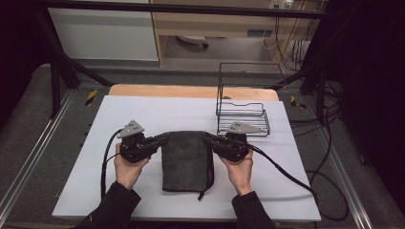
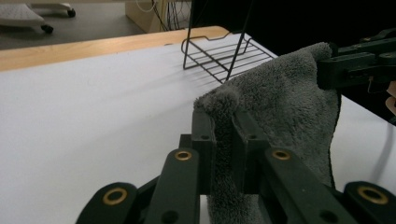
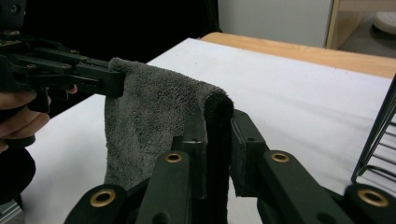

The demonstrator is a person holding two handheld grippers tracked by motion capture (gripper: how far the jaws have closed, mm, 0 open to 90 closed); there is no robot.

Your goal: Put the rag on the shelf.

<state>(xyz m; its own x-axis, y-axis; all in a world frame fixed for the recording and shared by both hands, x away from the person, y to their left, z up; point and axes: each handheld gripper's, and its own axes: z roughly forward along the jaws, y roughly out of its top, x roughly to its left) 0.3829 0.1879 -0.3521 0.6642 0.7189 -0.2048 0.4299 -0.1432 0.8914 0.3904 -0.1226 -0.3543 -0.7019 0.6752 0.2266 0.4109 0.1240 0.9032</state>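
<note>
High view, towel: your grey towel [image 1: 186, 160] hangs between the two grippers over the white table [image 1: 143, 114], its top edge held up and its lower part draped toward you, with a dark cord trailing from its near right edge.
High view, left gripper [image 1: 160, 140]: it is clamped on the towel's top left corner; your left hand [image 1: 128, 168] holds it from below.
High view, right gripper [image 1: 210, 139]: it is clamped on the top right corner, level with the left one; your right hand [image 1: 239, 169] grips it from below.
High view, wire rack [image 1: 241, 107]: it stands just behind your right gripper, so I would keep that hand clear of it as you work.
Left gripper view, grip: the jaws stand narrow with a thick fold of towel pinched between them and a tuft poking above the tips. That bite looks deep enough to trust.
Left gripper view, span: the cloth sags a little toward the far gripper; draw your hands slightly apart for a straight top edge.
Right gripper view, grip: the jaws are nearly together on the rolled hem [image 3: 218, 106], which sits close to the tips. Judge this the weaker hold, so avoid jerks.
Right gripper view, advice: keep both corners at one height, move the hands together, and let the hanging part settle flat before you fold or lay it.
</note>
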